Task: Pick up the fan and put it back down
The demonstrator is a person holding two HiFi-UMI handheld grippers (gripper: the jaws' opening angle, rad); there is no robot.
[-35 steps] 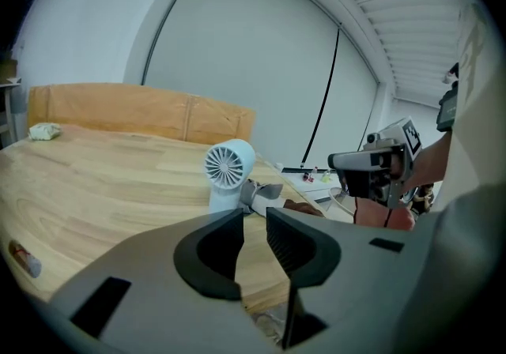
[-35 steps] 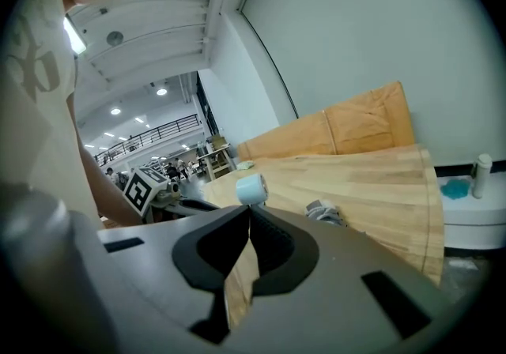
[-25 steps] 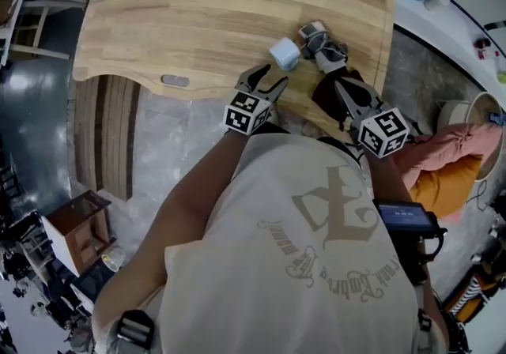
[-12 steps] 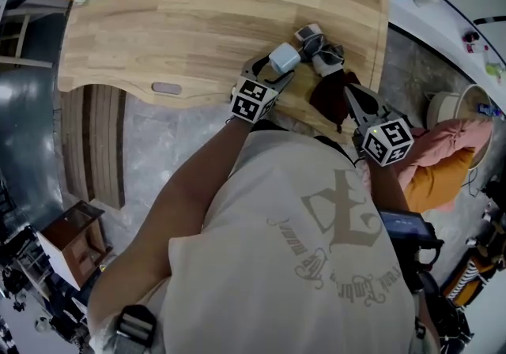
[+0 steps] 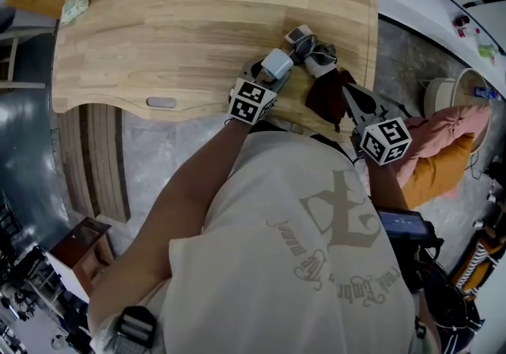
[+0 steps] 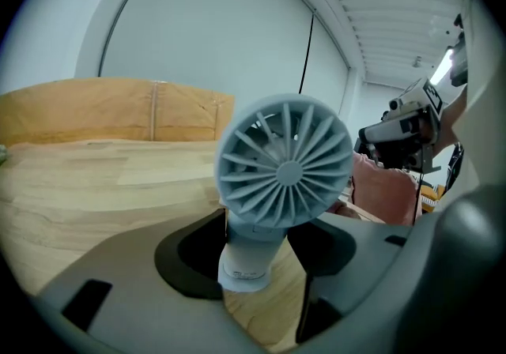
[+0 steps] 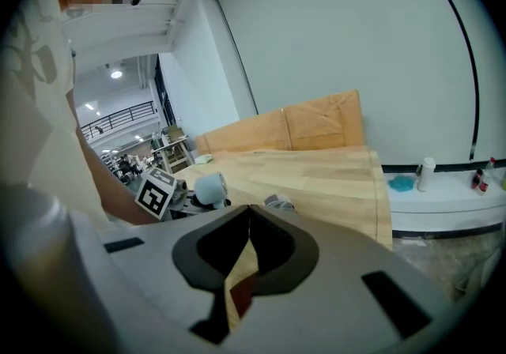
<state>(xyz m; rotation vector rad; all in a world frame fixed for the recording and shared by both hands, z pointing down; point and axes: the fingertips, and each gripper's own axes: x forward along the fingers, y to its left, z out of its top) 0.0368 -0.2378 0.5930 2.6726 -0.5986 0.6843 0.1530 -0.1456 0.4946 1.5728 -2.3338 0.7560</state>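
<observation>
1. Left gripper (image 6: 257, 227): jaws closing either side of the fan (image 6: 283, 167) stem, gap visible at one pad.
2. Fan: upright on wooden table (image 5: 198, 20), near its front edge.
3. Right gripper (image 7: 249, 210): tips together, nothing between, beside dark red cloth (image 5: 322, 99).

Cream T-shirt (image 5: 300, 257) with grey print; grey left tongs (image 5: 267, 74) and right tongs (image 5: 347, 92) bear black-and-white marker cubes (image 5: 251, 99).
</observation>
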